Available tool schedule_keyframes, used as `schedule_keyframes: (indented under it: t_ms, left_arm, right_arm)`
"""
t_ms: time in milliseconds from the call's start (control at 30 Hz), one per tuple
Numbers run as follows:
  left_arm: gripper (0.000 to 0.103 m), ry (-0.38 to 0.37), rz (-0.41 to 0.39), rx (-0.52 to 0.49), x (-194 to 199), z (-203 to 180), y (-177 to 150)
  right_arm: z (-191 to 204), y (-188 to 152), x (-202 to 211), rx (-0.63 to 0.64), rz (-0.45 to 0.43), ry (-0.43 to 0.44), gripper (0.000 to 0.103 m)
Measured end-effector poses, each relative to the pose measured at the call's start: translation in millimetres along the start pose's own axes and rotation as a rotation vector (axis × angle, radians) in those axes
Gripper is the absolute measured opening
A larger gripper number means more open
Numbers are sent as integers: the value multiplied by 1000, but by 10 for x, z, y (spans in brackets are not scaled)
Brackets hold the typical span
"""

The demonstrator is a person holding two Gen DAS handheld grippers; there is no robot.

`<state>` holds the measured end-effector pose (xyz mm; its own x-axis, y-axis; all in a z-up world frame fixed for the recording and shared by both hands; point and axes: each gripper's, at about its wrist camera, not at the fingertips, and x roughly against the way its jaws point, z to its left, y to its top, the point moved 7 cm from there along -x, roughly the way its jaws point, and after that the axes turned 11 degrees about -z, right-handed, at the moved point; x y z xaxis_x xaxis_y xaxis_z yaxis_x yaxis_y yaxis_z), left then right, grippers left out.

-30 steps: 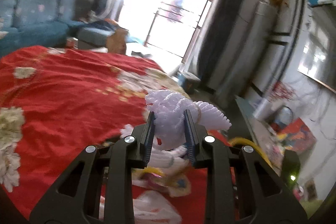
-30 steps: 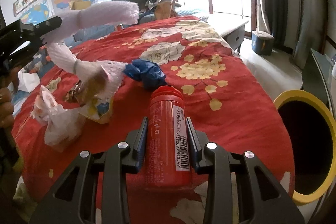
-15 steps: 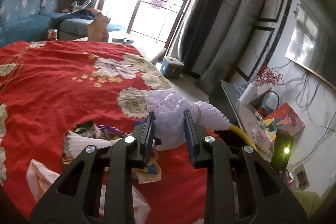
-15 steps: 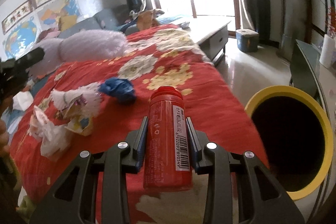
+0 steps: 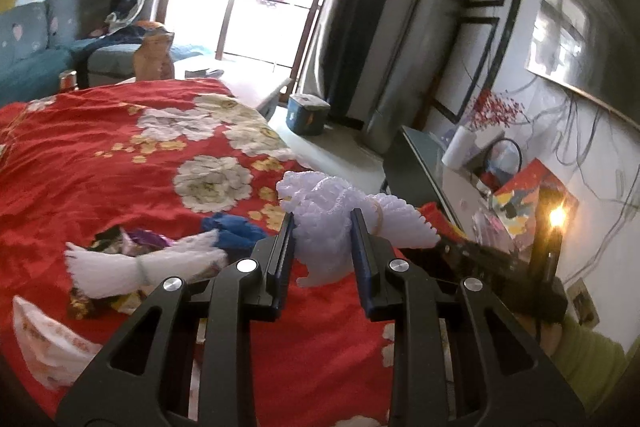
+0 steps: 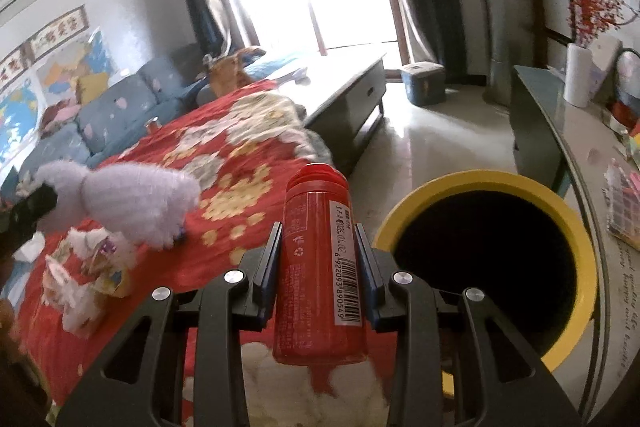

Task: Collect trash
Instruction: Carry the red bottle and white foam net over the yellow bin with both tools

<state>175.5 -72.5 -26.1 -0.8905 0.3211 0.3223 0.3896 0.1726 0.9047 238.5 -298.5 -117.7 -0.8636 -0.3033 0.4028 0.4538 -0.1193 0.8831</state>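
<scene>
My left gripper [image 5: 322,221] is shut on a white foam net sleeve [image 5: 340,215] tied with a rubber band, held above the red flowered cloth [image 5: 120,179]. The same foam net [image 6: 136,203] shows at the left of the right wrist view. My right gripper [image 6: 318,233] is shut on a red plastic bottle [image 6: 318,267] with a barcode label, cap pointing away. Just right of the bottle stands a bin with a yellow rim [image 6: 480,181] and a dark inside. On the cloth lie another foam net [image 5: 140,267], a blue crumpled piece [image 5: 232,231], wrappers [image 5: 132,239] and a white bag [image 5: 48,343].
A grey cabinet [image 6: 536,131] with a glass top stands beyond the bin, holding a white roll [image 6: 578,75] and clutter. A low coffee table [image 6: 344,95] and a blue box [image 6: 422,83] sit toward the bright window. A blue sofa [image 6: 120,111] lines the far wall.
Both grippers have swung right with their loads. The yellow-rimmed bin has grown larger and moved closer to the bottle in the right wrist view. The trash pile has slid left.
</scene>
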Motion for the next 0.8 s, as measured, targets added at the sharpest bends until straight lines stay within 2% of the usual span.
schedule_keyframes:
  t_ms: [300, 800]
  left_arm:
    - [21, -46, 43, -59, -221, -360, -122]
    - [21, -125, 120, -229, -731, -1051, -379]
  right_arm:
    - [-408, 132, 81, -54, -36, -63, 32]
    - [-1175, 233, 192, -173, -65, -165, 32]
